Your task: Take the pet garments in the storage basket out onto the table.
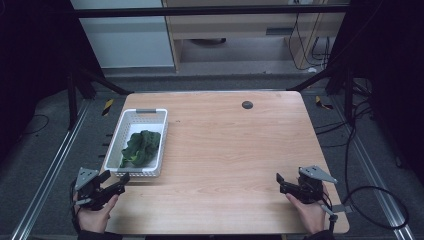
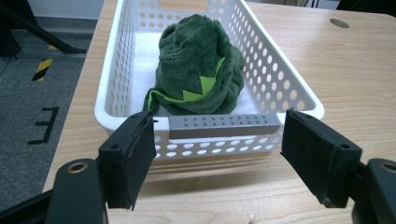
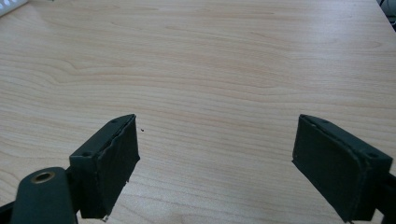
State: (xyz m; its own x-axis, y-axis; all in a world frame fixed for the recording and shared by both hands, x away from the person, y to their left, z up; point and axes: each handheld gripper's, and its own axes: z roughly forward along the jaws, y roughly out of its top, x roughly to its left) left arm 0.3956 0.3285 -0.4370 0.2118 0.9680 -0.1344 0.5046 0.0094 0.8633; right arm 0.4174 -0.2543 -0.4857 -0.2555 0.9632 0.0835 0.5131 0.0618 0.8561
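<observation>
Resting at the near left corner of the wooden tabletop [image 1: 225,150], the left gripper [image 1: 116,184] faced a white basket [image 1: 125,131] with its jaws apart. A green cloth [image 1: 140,147] lay inside the basket. The right gripper [image 1: 281,184] sat near the right edge, jaws wide apart over bare wood.

A white perforated basket [image 1: 128,131] is sitting near the table's left edge, its grey handle bar [image 2: 224,126] facing the near side. A dark green plush cloth [image 2: 198,65] (lighter green trim showing) is lying bunched inside it.
</observation>
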